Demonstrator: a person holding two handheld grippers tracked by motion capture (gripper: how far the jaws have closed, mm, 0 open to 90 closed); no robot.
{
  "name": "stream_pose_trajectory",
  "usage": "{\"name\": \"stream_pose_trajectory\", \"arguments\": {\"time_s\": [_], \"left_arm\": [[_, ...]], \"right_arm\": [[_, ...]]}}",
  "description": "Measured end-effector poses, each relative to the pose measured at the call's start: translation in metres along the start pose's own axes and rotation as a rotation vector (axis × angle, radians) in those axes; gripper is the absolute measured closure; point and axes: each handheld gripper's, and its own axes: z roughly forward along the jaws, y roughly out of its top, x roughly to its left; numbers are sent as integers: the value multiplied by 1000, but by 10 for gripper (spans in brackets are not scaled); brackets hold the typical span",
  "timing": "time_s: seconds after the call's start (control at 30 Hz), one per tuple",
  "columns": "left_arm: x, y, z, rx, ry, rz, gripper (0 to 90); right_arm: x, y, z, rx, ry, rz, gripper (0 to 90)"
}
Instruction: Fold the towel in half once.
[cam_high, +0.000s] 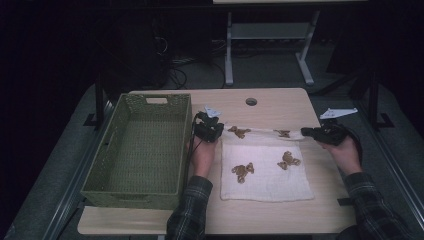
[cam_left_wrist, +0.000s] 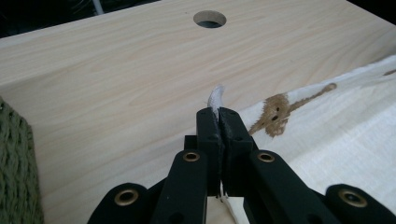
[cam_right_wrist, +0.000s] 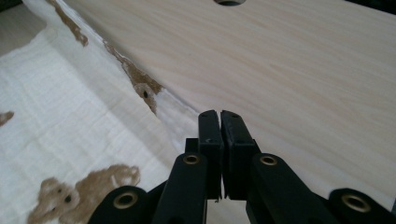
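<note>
Above the table, each hand-held gripper, left and right, clamped shut on a cloth corner.

A light wooden table with a round cable hole near its far edge carries two things. An empty green woven basket with cut-out handles sits along its left side, reaching the near edge. Just beside it to the right lies a white cloth printed with brown bear figures, spread flat, its far edge lifted.
</note>
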Motion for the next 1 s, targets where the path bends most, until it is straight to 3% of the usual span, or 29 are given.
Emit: {"name": "stream_pose_trajectory", "arguments": {"time_s": [0.6, 1.0], "left_arm": [[-23, -26, -33, -22, 14, 42, 876], [-39, -44, -56, -25, -2, 58, 875]], "right_arm": [[28, -20, -25, 29, 3, -40, 870], [45, -34, -38, 41, 7, -66, 868]]}}
